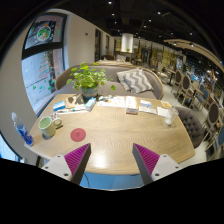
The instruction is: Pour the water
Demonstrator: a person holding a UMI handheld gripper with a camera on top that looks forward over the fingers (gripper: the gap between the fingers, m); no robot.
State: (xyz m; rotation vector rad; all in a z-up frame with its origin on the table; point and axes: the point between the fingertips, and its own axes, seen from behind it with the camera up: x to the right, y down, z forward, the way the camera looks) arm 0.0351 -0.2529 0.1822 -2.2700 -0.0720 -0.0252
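A clear water bottle with a blue cap (21,130) stands at the left end of the wooden table (115,135), beside a green cup (47,126) and a red coaster (78,134). My gripper (112,160) hovers over the table's near edge, well to the right of the bottle and short of it. Its two fingers with pink pads (78,154) are spread wide, with nothing between them but bare tabletop.
A potted green plant (88,79) stands at the table's far left-centre. Books and papers (135,103) lie across the far side. Chairs (190,125) stand at the right end, and a sofa with a striped cushion (136,82) sits behind. A poster wall is at the left.
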